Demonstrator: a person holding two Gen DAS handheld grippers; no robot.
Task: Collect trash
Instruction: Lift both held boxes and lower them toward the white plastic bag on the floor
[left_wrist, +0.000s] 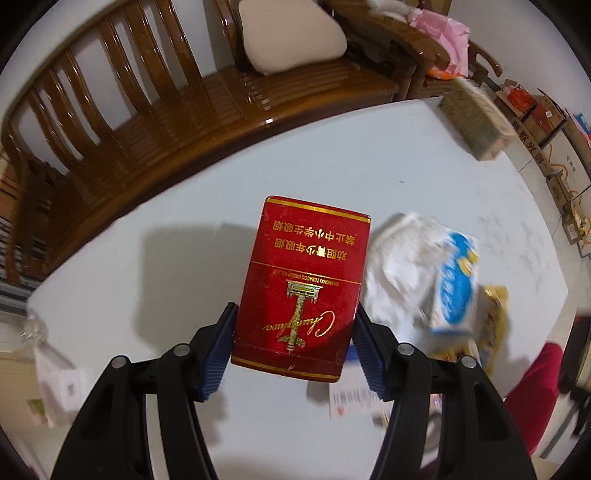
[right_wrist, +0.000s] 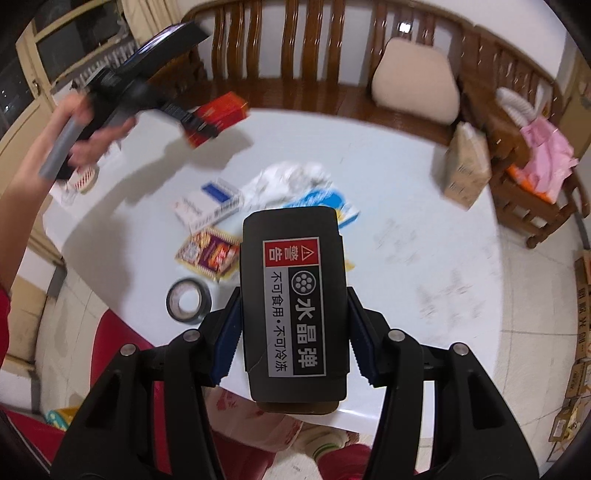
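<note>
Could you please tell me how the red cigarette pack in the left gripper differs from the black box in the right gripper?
The red cigarette pack is glossy red with gold print and edging; the black box is matte black with a red, white and black warning label. The pack has square corners, while the box's are rounded. Both are upright cartons clamped between blue-padded fingers, the pack in the left gripper, the box in the right gripper, above the white table.

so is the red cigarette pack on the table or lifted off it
Lifted. The left gripper clamps the red cigarette pack by its sides, and its shadow falls apart from it on the white table.
</note>
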